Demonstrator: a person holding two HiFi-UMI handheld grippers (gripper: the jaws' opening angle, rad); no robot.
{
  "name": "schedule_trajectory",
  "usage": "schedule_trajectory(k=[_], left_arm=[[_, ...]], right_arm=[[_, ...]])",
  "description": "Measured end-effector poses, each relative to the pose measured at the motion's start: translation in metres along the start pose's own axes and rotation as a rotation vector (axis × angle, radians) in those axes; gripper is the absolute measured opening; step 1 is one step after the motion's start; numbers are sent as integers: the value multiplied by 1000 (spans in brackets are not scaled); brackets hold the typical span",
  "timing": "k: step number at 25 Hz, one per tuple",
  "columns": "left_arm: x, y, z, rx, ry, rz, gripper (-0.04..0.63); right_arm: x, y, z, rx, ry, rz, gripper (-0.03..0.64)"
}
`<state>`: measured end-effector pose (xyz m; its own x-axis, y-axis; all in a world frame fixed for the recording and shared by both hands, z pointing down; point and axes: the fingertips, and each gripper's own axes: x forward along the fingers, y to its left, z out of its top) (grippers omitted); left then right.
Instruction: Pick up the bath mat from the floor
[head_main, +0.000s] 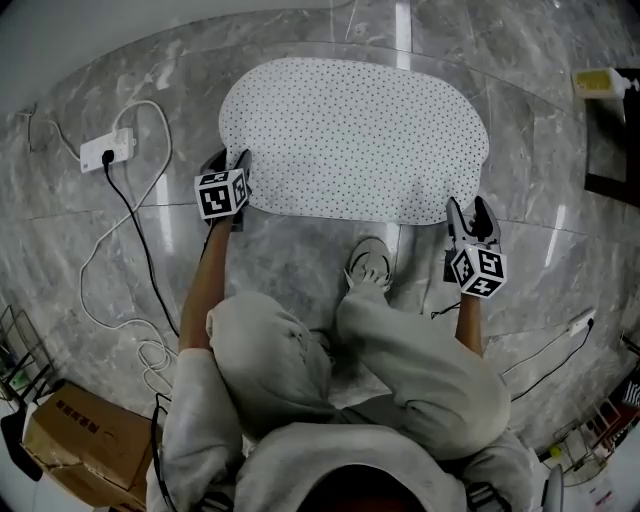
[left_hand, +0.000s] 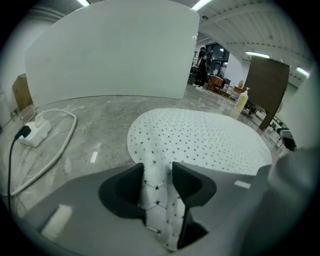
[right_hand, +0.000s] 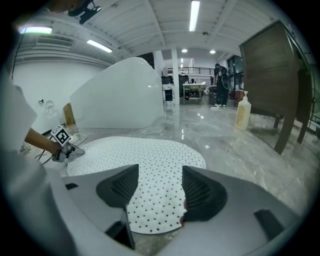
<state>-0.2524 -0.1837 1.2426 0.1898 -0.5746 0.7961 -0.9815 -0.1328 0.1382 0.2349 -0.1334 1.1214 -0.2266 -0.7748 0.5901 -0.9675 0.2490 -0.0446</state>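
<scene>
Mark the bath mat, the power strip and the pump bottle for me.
bath mat (head_main: 350, 140): head view, its dotted middle.
power strip (head_main: 106, 151): head view, its white body.
pump bottle (right_hand: 243, 114): right gripper view, its body.

the person wears a loose light-grey sweatshirt (head_main: 300, 450) whose sleeves (head_main: 190, 400) end short of the forearms, with matching light-grey trousers (head_main: 420, 370) and a pale lace-up sneaker (head_main: 368, 264). the left gripper (head_main: 229, 160) and the right gripper (head_main: 469, 210) share one build: a smooth mid-grey moulded shell, two dark tapered fingers, and black pads (right_hand: 199, 190) with fine ribbing across their faces. each carries a white cube, the left cube (head_main: 222, 194) and the right cube (head_main: 478, 271), printed on its faces with black square markers inside white borders. a small pale rectangular label (left_hand: 57, 222) sits on the left gripper's grey shell.
</scene>
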Motion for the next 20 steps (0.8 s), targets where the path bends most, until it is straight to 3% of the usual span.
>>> schedule_trajectory(k=[2, 4, 10, 20], left_arm=[[0, -13, 2, 27, 4, -45, 99], [0, -20, 2, 72, 6, -52, 59], [-2, -17, 1, 75, -4, -56, 46], [0, -20, 2, 58, -5, -66, 46]], right_arm=[[-2, -1, 2, 6, -6, -5, 275], [-2, -2, 2, 8, -8, -9, 275], [4, -13, -6, 7, 10, -25, 275], [48, -52, -40, 5, 135, -35, 310]])
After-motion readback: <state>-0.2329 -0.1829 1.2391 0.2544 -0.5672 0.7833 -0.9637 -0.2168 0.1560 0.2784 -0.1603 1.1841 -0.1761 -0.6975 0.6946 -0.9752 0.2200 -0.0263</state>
